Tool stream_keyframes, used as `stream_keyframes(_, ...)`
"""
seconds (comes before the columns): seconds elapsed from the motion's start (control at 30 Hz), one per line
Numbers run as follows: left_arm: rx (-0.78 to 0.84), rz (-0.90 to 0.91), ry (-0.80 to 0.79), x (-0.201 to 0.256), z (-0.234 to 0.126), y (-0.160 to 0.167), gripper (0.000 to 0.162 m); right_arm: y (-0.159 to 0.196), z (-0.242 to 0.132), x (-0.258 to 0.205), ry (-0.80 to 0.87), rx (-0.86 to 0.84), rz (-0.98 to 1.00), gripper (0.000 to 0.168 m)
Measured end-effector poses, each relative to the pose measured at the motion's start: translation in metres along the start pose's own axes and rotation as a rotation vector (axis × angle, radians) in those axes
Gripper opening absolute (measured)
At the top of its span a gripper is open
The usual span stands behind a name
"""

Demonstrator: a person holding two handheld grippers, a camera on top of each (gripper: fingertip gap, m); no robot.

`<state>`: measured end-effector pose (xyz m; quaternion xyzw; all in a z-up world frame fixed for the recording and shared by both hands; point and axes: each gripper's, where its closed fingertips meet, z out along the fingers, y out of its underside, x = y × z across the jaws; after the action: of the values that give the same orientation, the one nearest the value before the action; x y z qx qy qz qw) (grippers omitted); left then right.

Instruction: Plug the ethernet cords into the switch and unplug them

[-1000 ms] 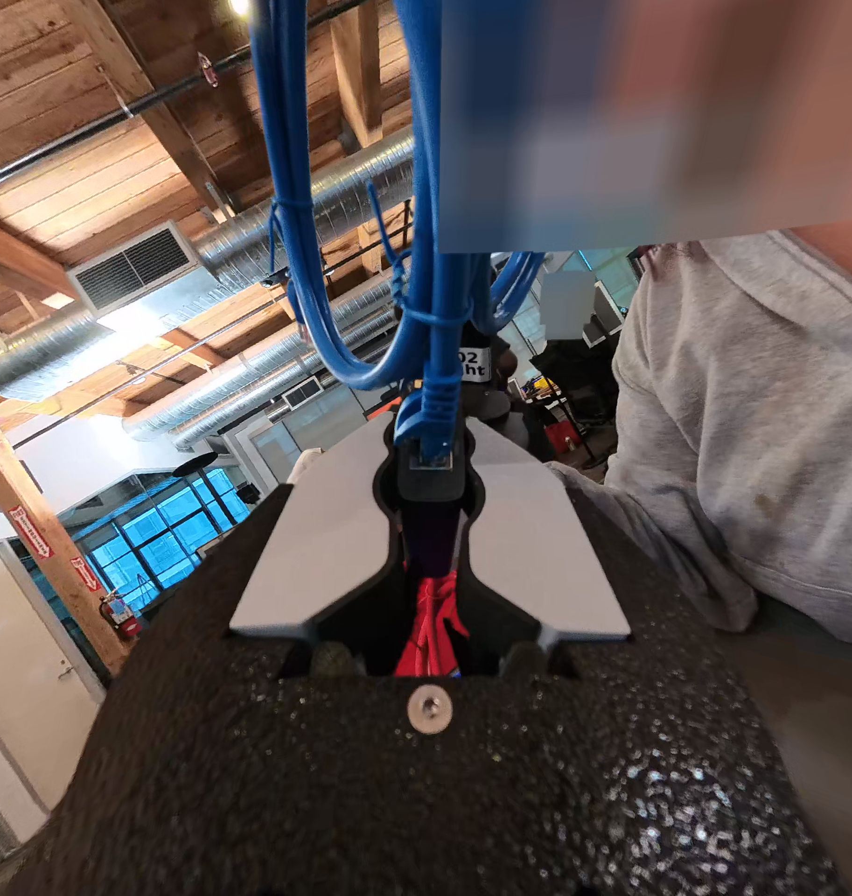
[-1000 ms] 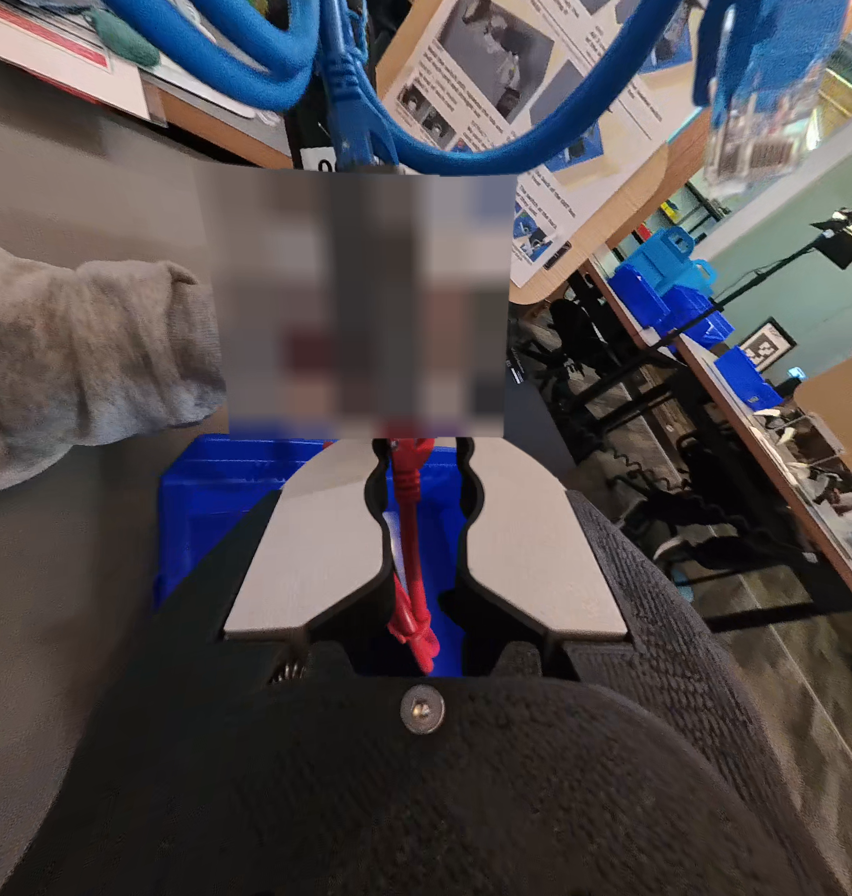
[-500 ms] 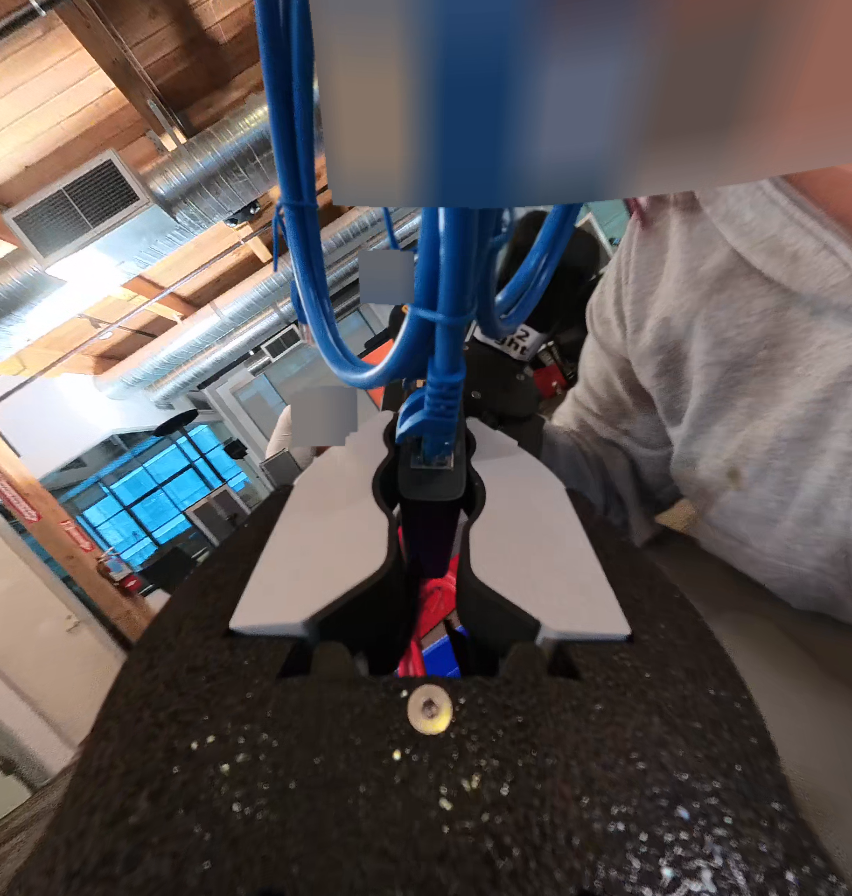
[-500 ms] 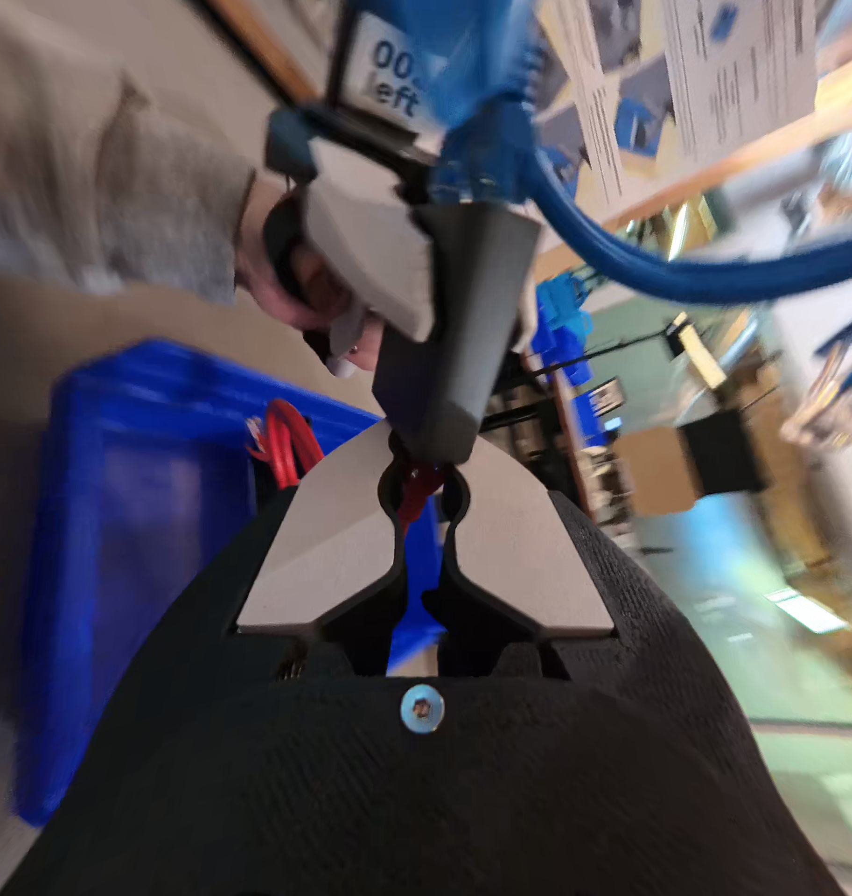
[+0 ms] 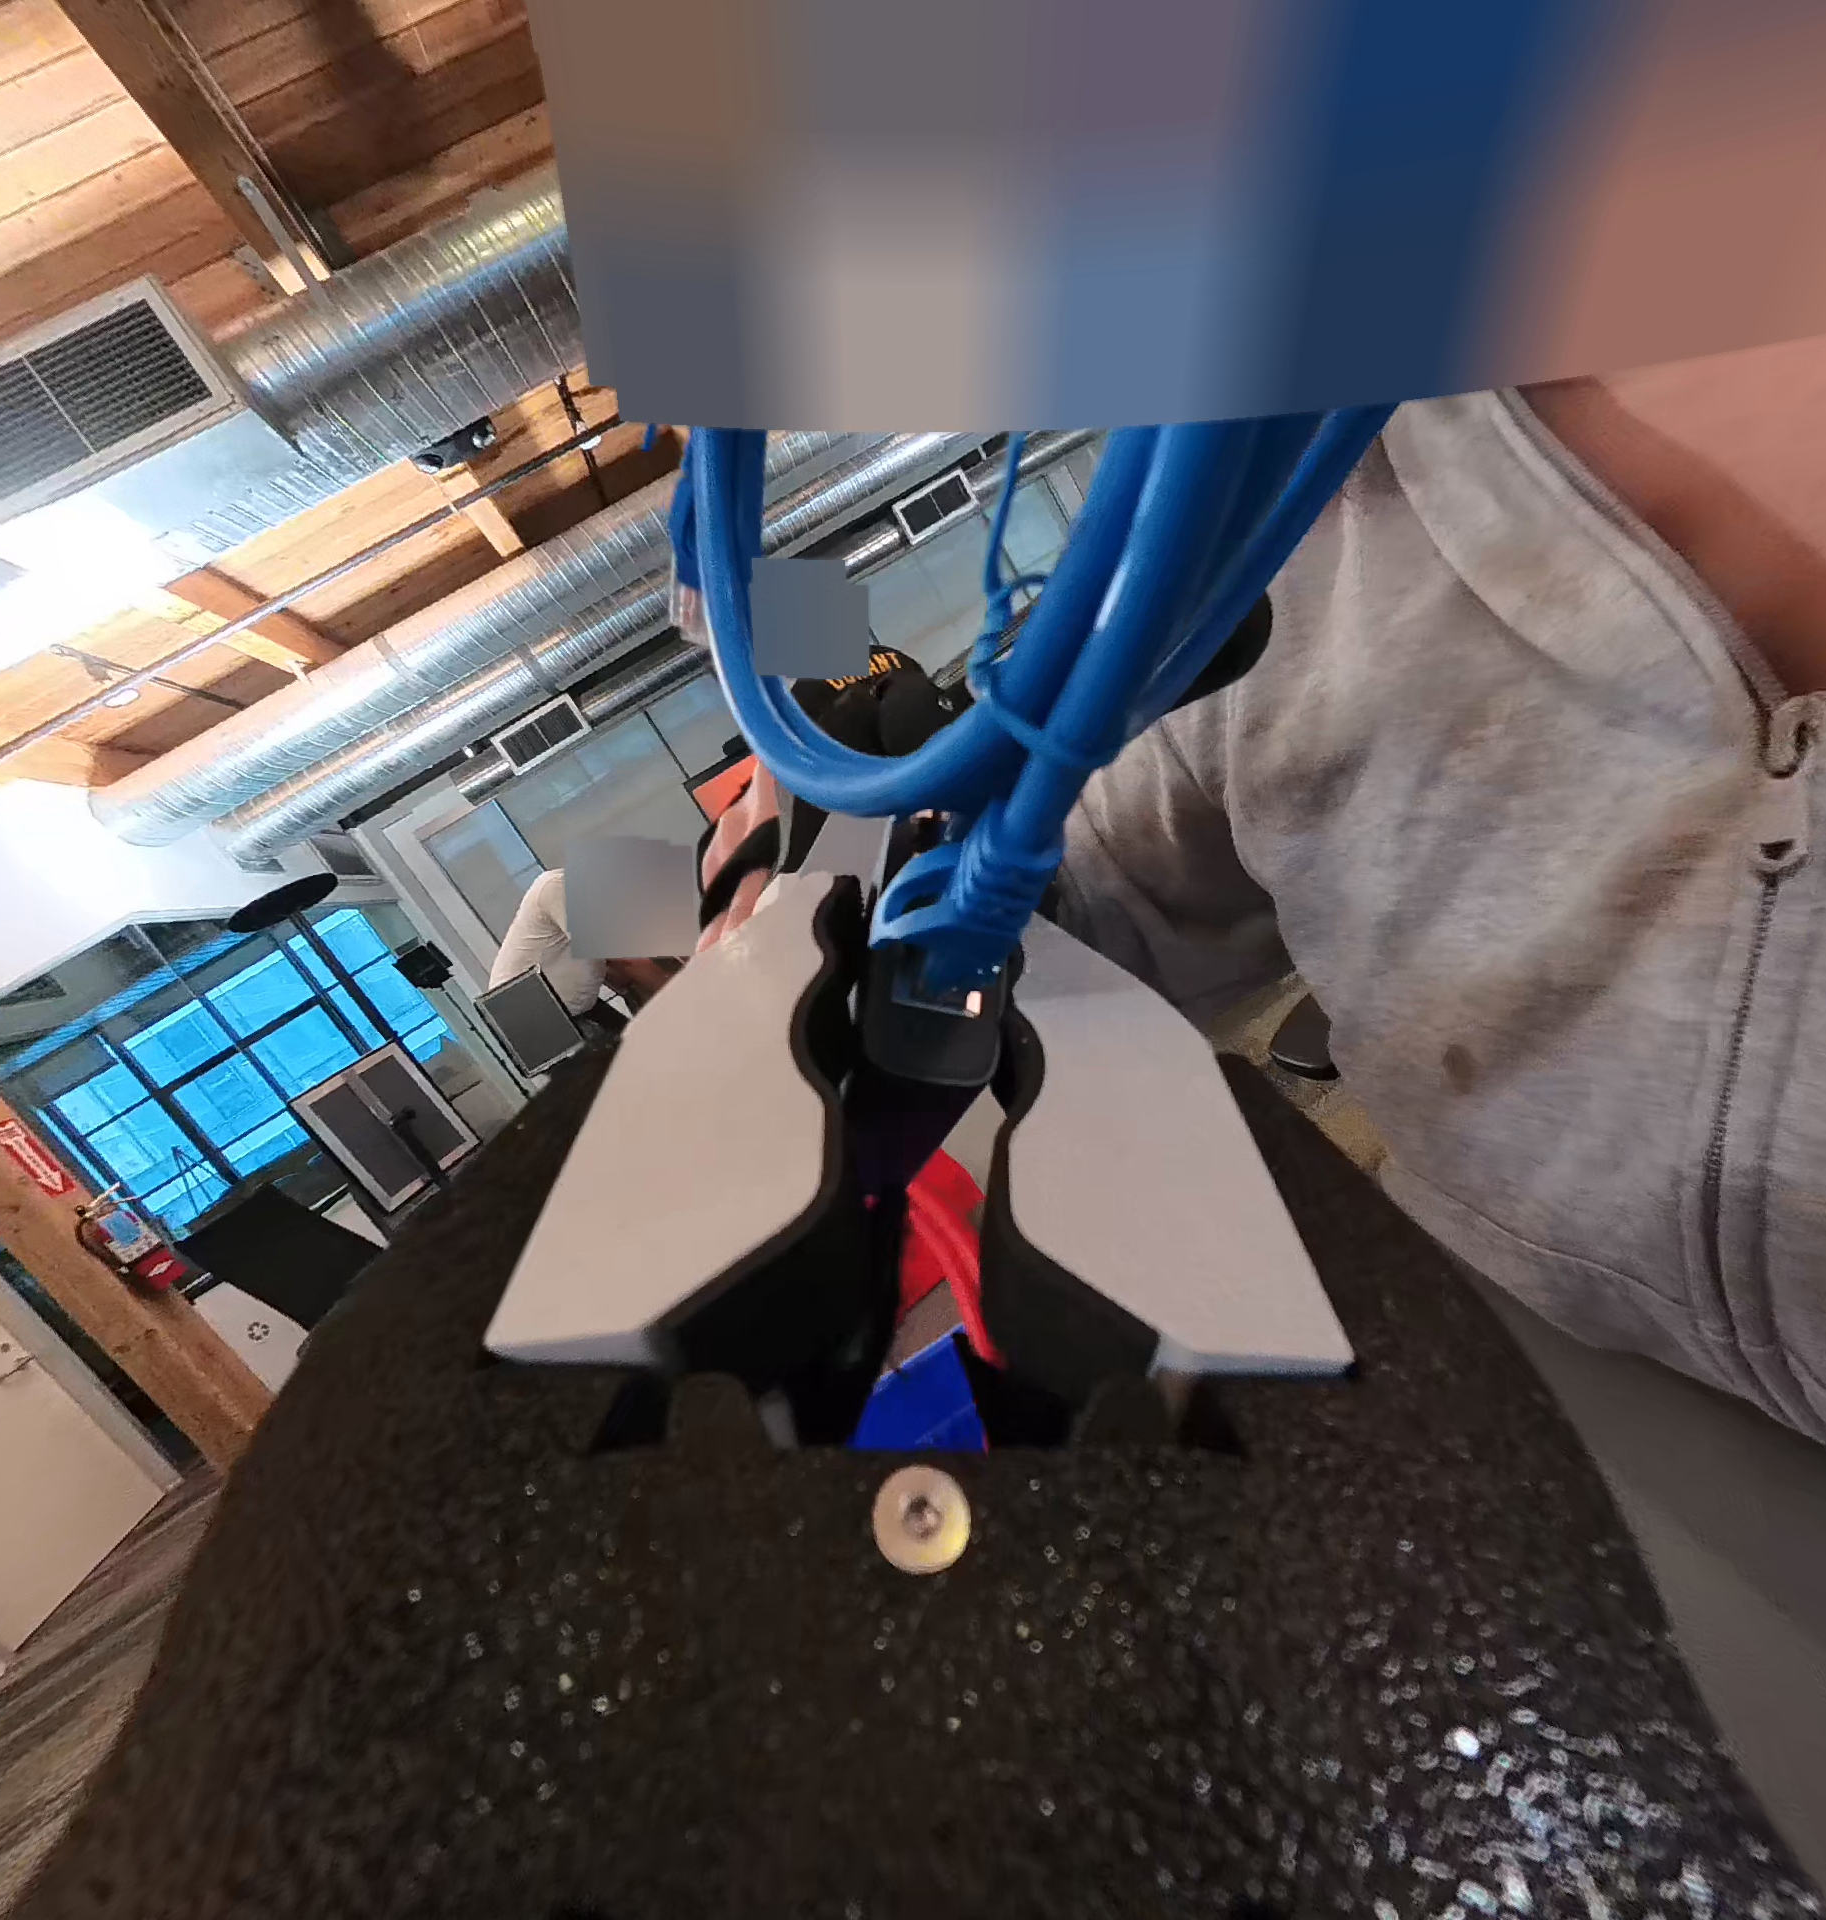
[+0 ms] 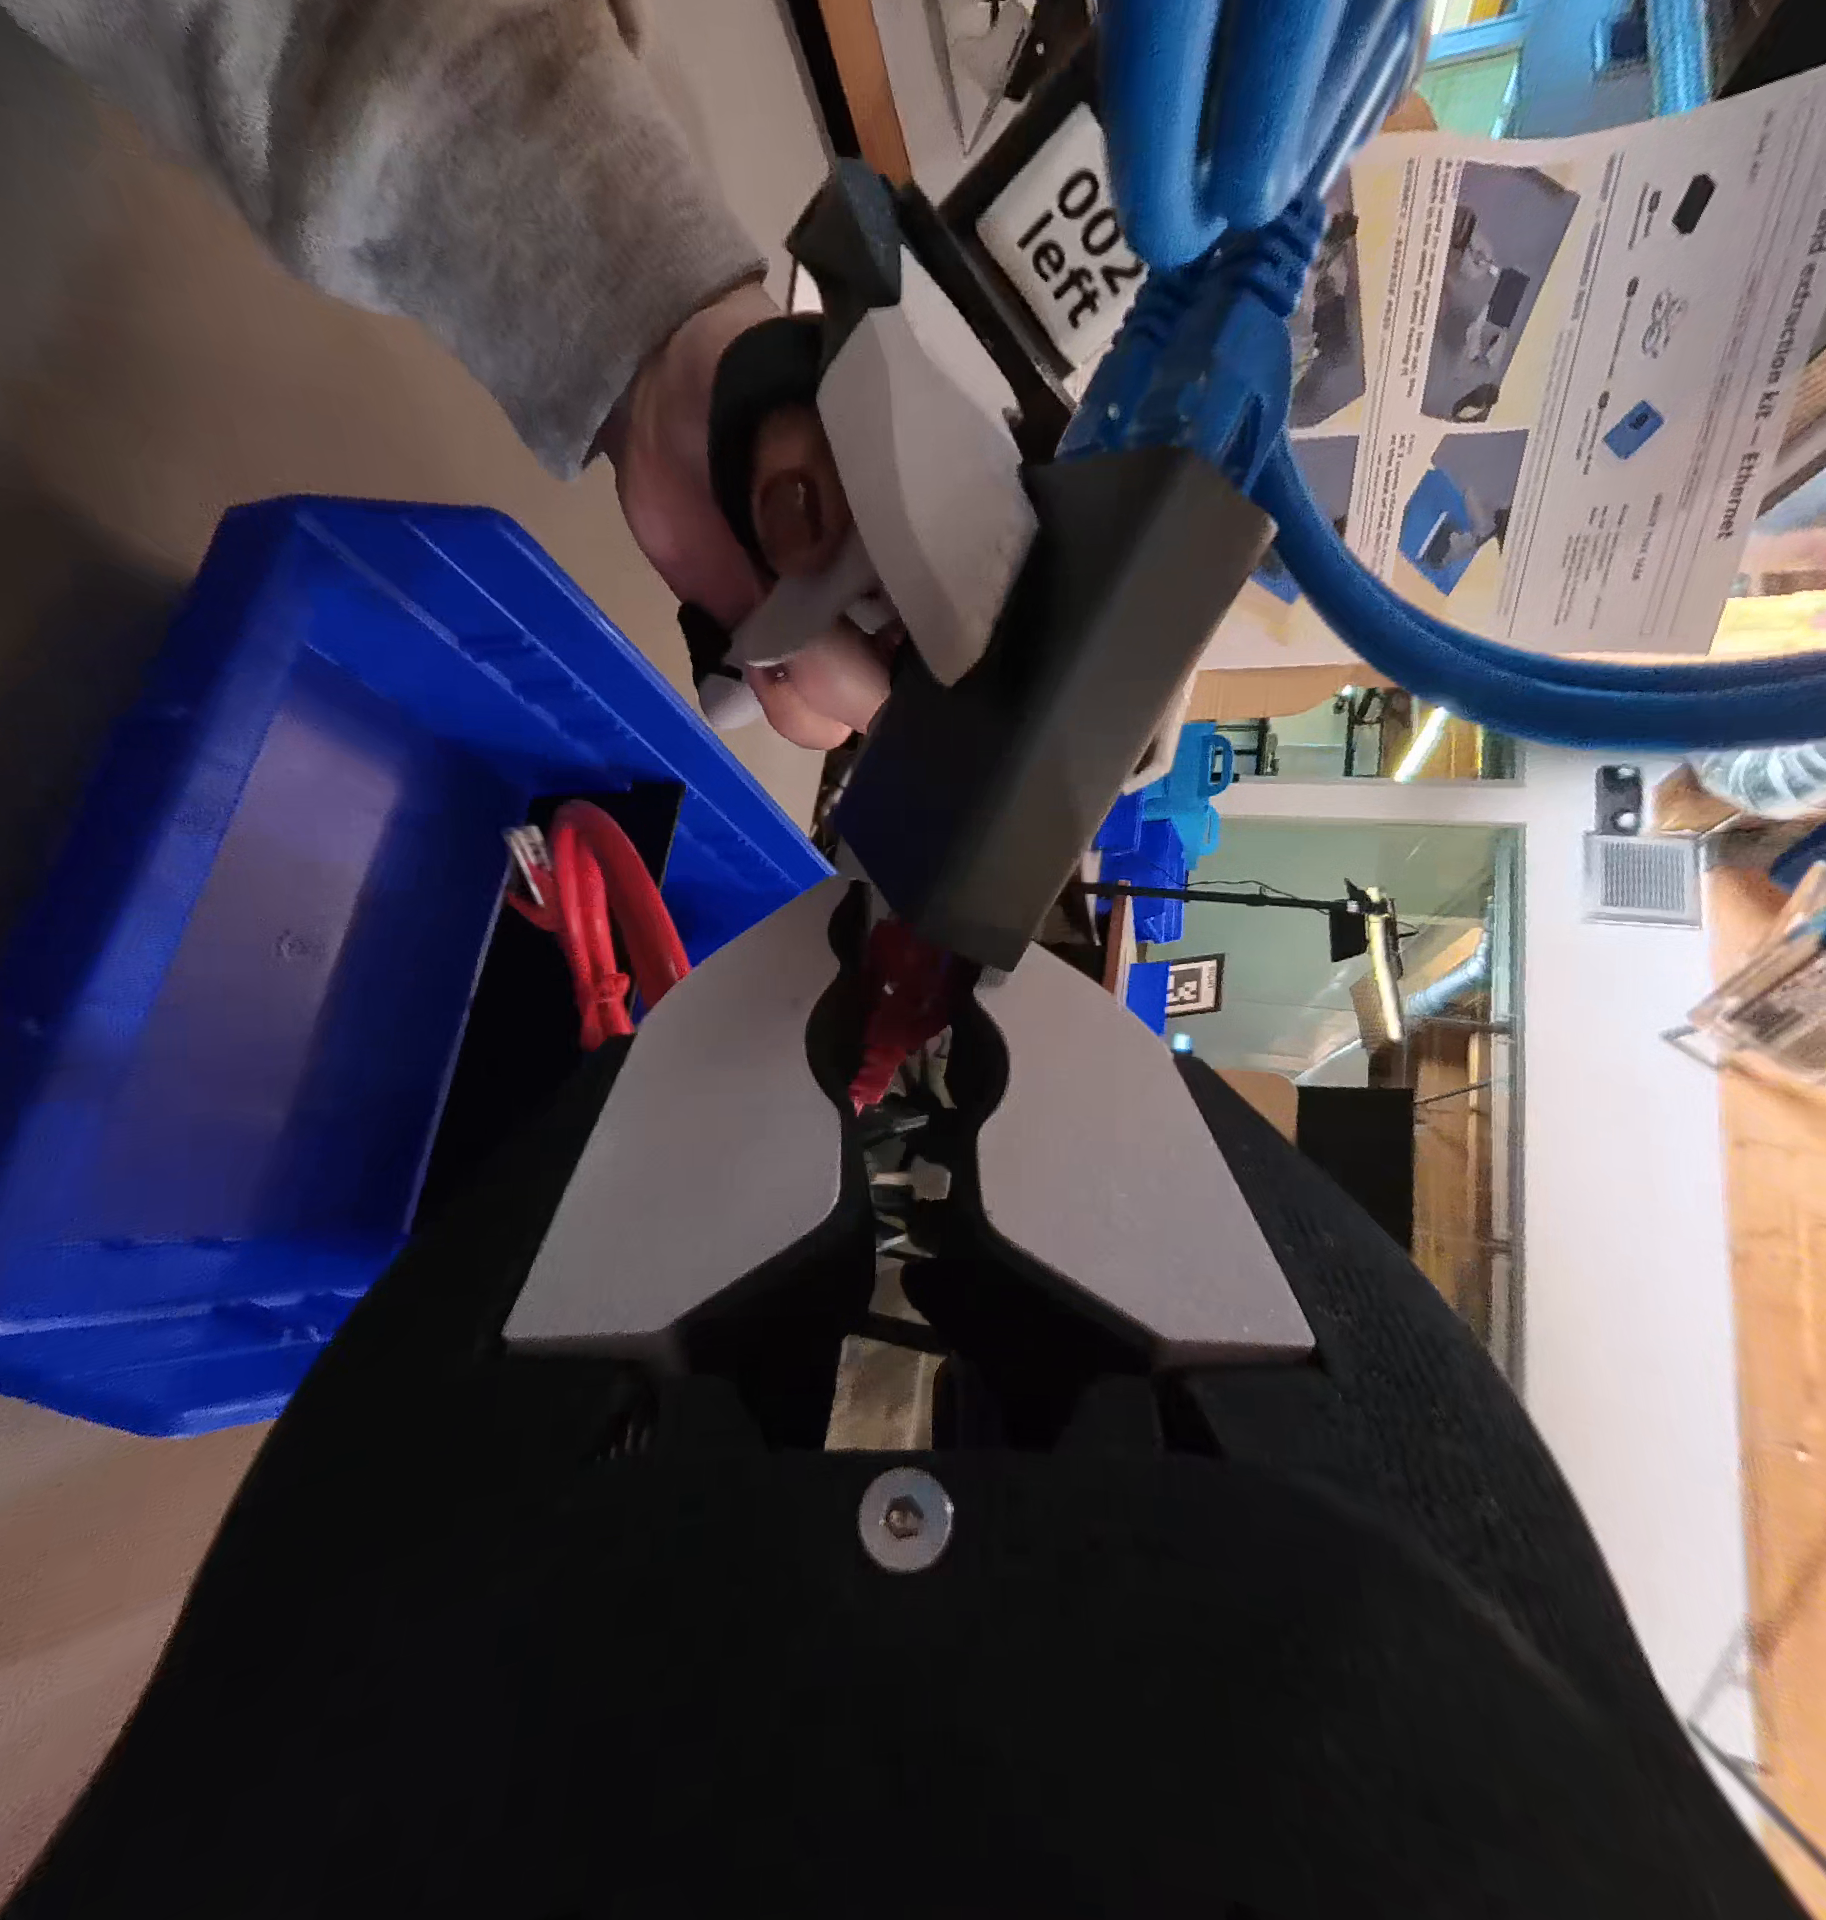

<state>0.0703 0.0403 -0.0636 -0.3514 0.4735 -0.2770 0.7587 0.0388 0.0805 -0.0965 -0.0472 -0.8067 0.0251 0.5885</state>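
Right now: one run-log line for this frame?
left gripper: shut on black adapter block | blue cable: plugged into block top | right gripper: shut on red plug at block's bottom | blue bin: holds red cable

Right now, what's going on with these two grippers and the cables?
A person holds both grippers up in the air. The left gripper has its jaws shut on a dark adapter block with a blue cable plugged into its top end. The right gripper pinches the red cable plug right at the block's lower end; whether it is seated is hidden. More red cable lies in the blue bin below.
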Motion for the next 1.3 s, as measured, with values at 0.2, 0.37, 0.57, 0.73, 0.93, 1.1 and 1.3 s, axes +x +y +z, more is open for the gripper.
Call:
stream_keyframes(0.2, -0.01, 0.102, -0.073, -0.004, 0.009, -0.006, 0.022, -0.001, -0.003, 0.004, -0.013, 0.057, 0.212, 0.011)
stream_keyframes(0.37, -0.012, 0.118, -0.135, -0.008, 0.016, -0.006, 0.047, -0.001, -0.007, 0.009, 0.0, 0.067, 0.301, 0.01)
stream_keyframes(0.57, -0.071, 0.156, -0.157, -0.007, 0.024, -0.002, 0.062, -0.003, -0.007, 0.003, -0.035, 0.059, 0.386, 0.011)
stream_keyframes(0.73, -0.099, 0.182, -0.157, -0.007, 0.025, -0.003, 0.057, -0.007, -0.006, -0.003, -0.123, 0.097, 0.567, 0.011)
stream_keyframes(0.93, -0.026, -0.009, -0.144, -0.013, 0.018, -0.002, 0.07, -0.012, -0.008, 0.0, -0.192, 0.182, 0.748, 0.011)
stream_keyframes(1.1, -0.015, 0.026, -0.148, -0.01, 0.025, 0.001, 0.038, -0.017, -0.005, 0.001, -0.181, 0.193, 0.757, 0.011)
stream_keyframes(1.3, 0.058, 0.123, -0.123, -0.005, 0.018, -0.008, 0.022, -0.019, 0.0, 0.007, -0.044, 0.148, 0.677, 0.016)
